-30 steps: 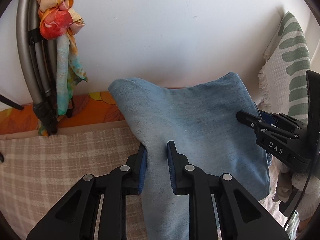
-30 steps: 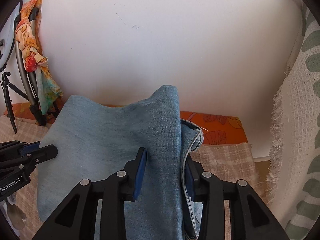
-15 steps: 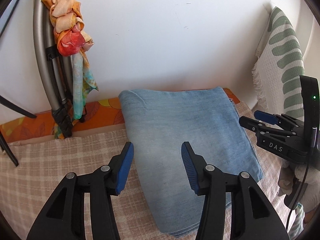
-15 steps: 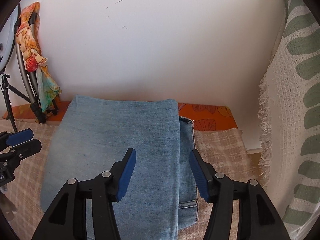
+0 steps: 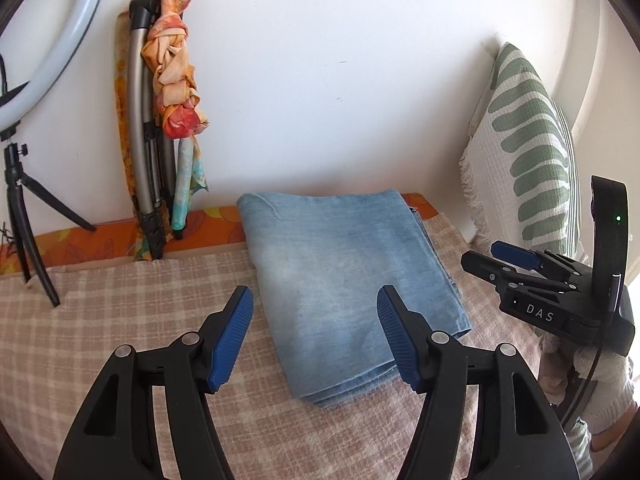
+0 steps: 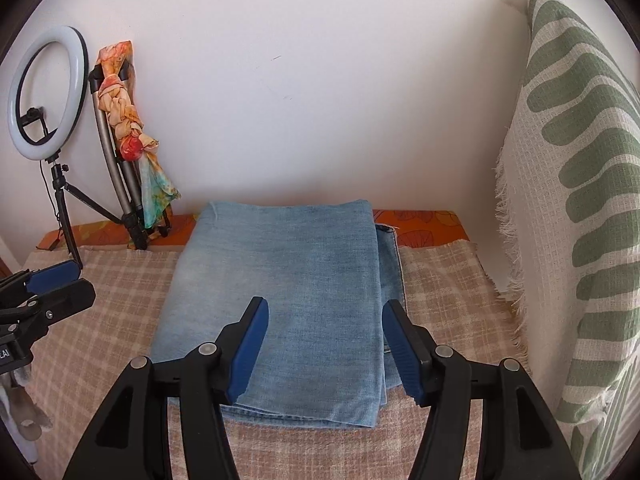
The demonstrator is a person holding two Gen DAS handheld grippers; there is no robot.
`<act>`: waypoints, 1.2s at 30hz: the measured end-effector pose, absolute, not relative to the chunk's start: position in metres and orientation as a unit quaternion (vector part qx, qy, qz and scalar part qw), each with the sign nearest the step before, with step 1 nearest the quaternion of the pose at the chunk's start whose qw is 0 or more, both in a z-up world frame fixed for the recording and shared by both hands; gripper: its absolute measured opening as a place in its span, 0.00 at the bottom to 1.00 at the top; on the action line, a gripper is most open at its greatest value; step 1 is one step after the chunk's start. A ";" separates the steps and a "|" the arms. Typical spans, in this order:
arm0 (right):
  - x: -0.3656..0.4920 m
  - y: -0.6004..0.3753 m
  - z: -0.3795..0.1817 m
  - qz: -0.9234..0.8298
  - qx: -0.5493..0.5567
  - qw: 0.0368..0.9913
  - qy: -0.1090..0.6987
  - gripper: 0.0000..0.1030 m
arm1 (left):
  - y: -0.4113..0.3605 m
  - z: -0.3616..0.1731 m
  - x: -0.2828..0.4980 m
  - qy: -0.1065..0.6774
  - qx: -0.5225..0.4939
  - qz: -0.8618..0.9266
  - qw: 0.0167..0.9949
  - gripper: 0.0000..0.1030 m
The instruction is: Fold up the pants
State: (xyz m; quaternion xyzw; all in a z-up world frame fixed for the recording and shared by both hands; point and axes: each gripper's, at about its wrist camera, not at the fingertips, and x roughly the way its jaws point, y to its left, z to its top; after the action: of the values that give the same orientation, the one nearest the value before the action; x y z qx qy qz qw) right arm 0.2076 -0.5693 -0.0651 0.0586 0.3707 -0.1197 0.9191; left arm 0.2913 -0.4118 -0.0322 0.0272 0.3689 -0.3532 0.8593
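Observation:
The light blue denim pants (image 5: 348,280) lie folded in a flat rectangle on the beige plaid cloth (image 5: 120,320), their far edge near the wall. They also show in the right wrist view (image 6: 288,300). My left gripper (image 5: 316,336) is open and empty, held above the near left part of the pants. My right gripper (image 6: 326,344) is open and empty above the near edge of the pants. The right gripper shows at the right of the left wrist view (image 5: 496,256), and the left gripper at the left of the right wrist view (image 6: 60,280).
A ring light on a tripod (image 6: 48,92) and a folded stand draped with an orange scarf (image 5: 172,80) stand at the back left against the white wall. A white and green patterned throw (image 6: 580,200) hangs on the right. An orange patterned cover (image 5: 100,236) edges the back.
Both grippers let go of the pants and opened wide. They pulled back toward me, and the lifted denim now lies flat and folded on the cloth.

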 end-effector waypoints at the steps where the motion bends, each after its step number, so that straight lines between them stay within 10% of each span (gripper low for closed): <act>1: 0.201 -0.566 -0.062 -0.120 0.059 0.921 0.366 0.63 | -0.406 -0.028 0.285 0.364 0.027 -0.356 0.860 0.63; 36: -0.026 -0.415 -0.052 -0.122 0.037 0.943 0.308 0.89 | -0.270 -0.029 0.082 0.330 0.033 -0.340 0.880 0.76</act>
State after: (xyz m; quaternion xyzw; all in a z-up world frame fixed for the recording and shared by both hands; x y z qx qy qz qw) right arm -0.0261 -0.4149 -0.0515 0.0367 0.3078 -0.1219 0.9429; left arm 0.0816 -0.2703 -0.0290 0.0332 0.3296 -0.3402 0.8801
